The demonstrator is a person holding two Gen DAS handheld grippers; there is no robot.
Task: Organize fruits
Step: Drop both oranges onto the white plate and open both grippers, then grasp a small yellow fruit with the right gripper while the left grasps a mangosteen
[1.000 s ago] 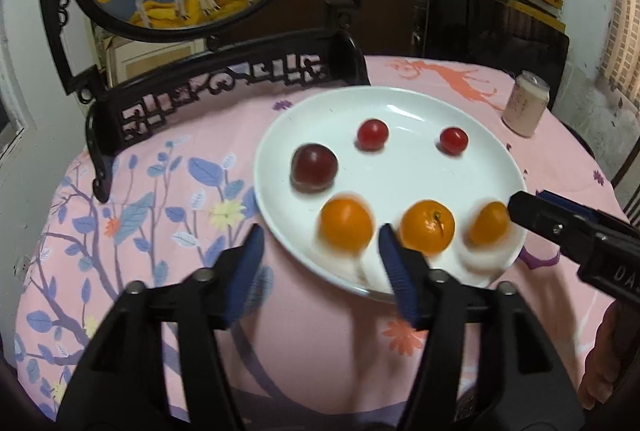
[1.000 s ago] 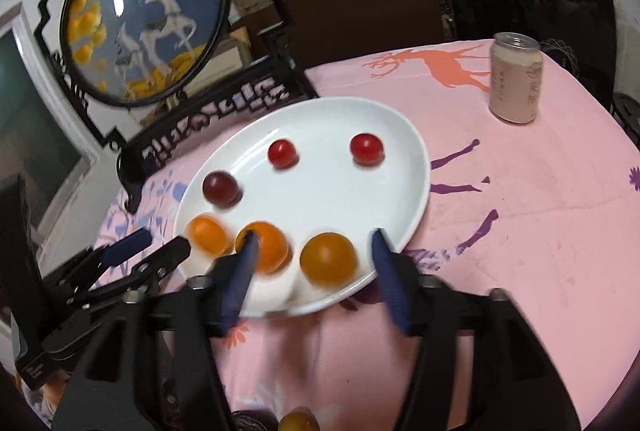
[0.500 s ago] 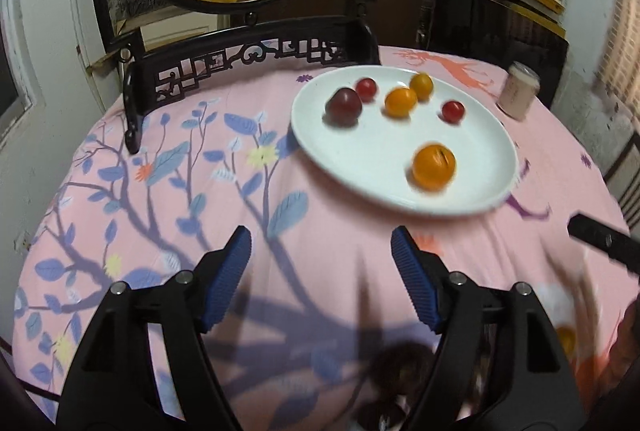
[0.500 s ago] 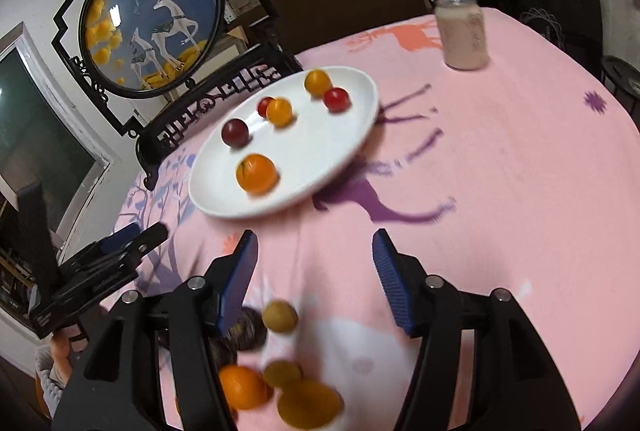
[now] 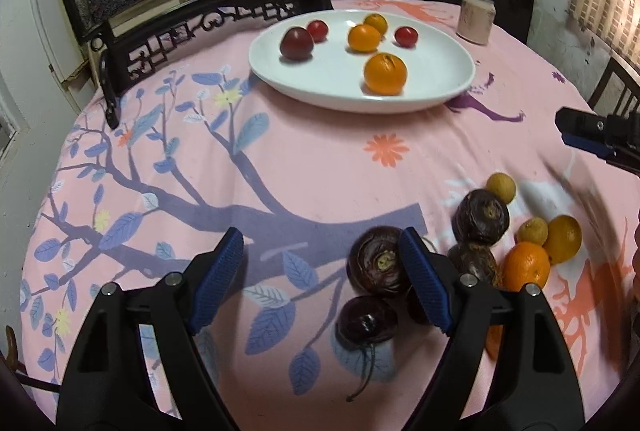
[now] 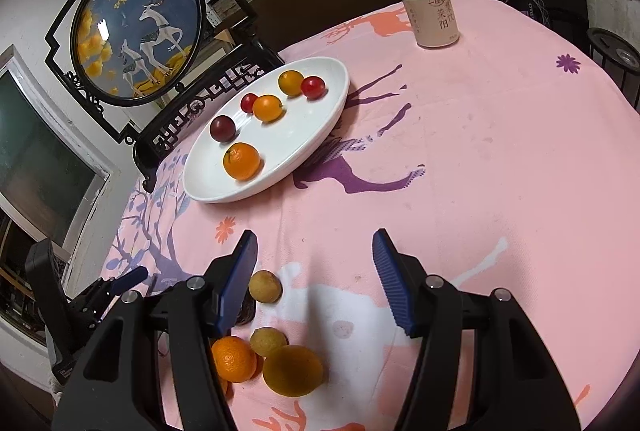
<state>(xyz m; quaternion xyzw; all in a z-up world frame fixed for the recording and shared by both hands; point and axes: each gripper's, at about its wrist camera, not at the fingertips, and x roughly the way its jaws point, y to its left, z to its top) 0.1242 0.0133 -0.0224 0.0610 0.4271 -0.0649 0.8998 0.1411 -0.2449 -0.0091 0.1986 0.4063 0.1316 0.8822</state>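
The left gripper (image 5: 320, 279), jaws opening and empty, hovers over loose fruit: a dark round fruit (image 5: 378, 265) lies just inside its right finger, nearer than the right gripper (image 6: 314, 279), also apart.

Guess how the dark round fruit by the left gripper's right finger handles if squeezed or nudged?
The dark fruit looks round with a glossy skin, so it would probably roll on the cloth if nudged. Its rind looks hard, likely tolerating a firm grip, though smooth curves may slip off the pads. The left gripper is opening, nothing pressed between its fingers.
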